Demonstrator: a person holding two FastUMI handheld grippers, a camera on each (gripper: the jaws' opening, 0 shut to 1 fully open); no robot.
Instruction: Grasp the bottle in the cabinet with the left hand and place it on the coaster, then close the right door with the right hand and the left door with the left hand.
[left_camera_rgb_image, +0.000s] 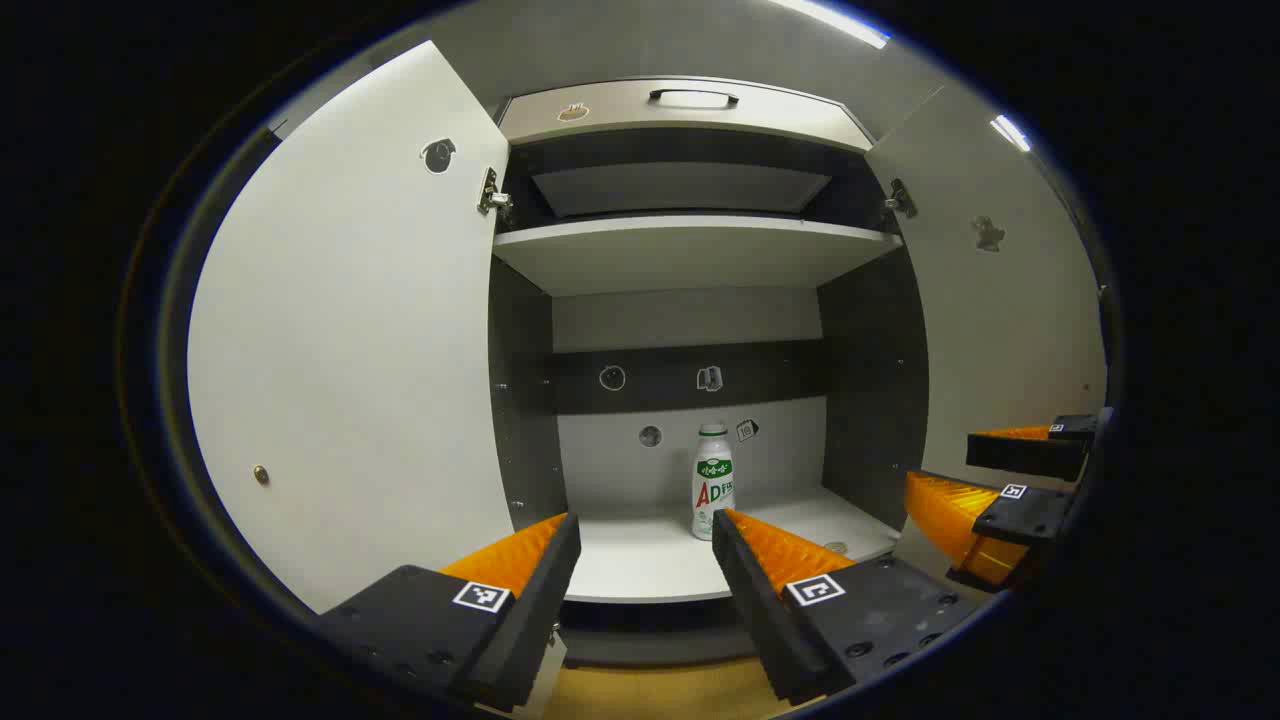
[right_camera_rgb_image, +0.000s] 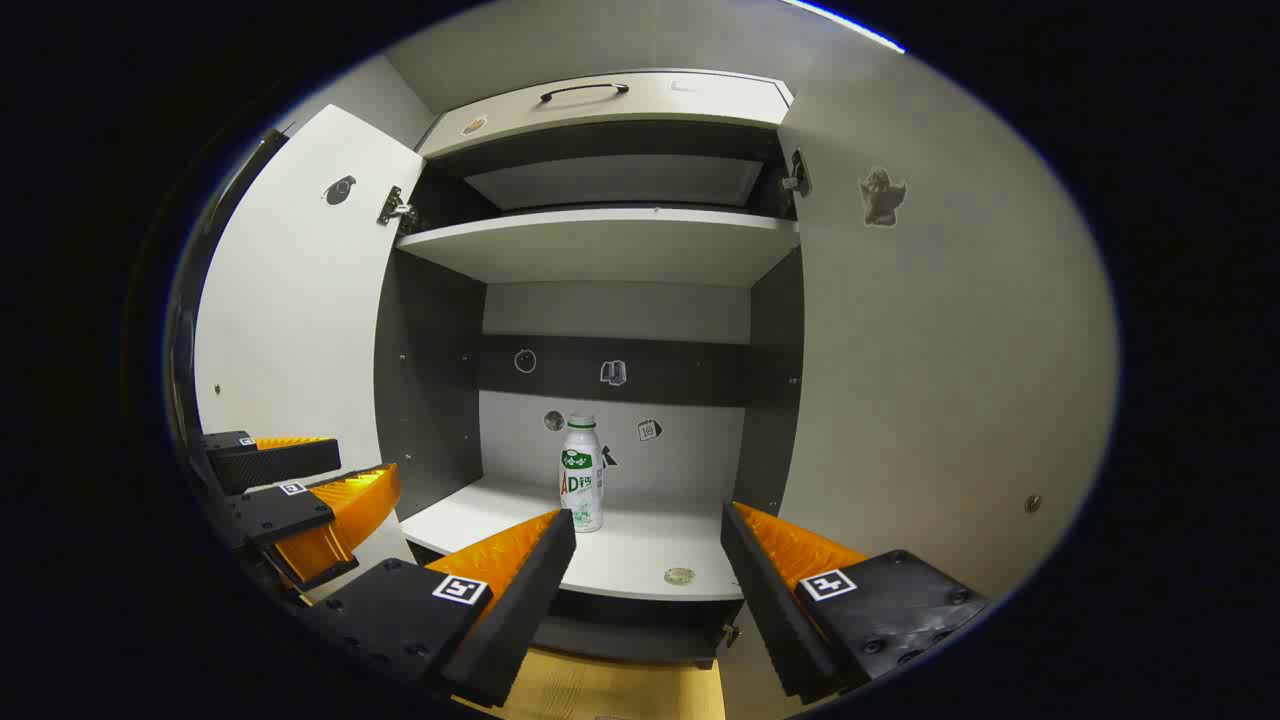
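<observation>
Currently the cabinet (left_camera_rgb_image: 690, 250) stands with both doors swung wide. The bottle (left_camera_rgb_image: 713, 482) is upright on the lower shelf (left_camera_rgb_image: 640, 560), toward the back, well clear of the side walls. No coaster can be made out from either camera.

The left gripper (left_camera_rgb_image: 645, 530) is held outside the cabinet front, jaws spread wide and empty, well short of the bottle. In the left gripper view the bottle sits just off the inner edge of the right-hand finger, so the line of approach is skewed. The right gripper (right_camera_rgb_image: 648, 525) is likewise spread wide and empty, waiting beside the left one before the opening, near the right door (right_camera_rgb_image: 930, 380).

Judgement: the step in hand is the reach for the bottle, not yet begun in earnest.

Recommendations:
- Shift the left gripper across until the bottle is centred between its fingers before advancing.
- Enter level, above the shelf lip, keeping clear of the left door (left_camera_rgb_image: 350, 340).
- Close on the body below the neck, where it is widest; the bottle is tall and narrow and would probably topple if one finger touches first.
- Keep the right gripper back until the bottle is out.
</observation>
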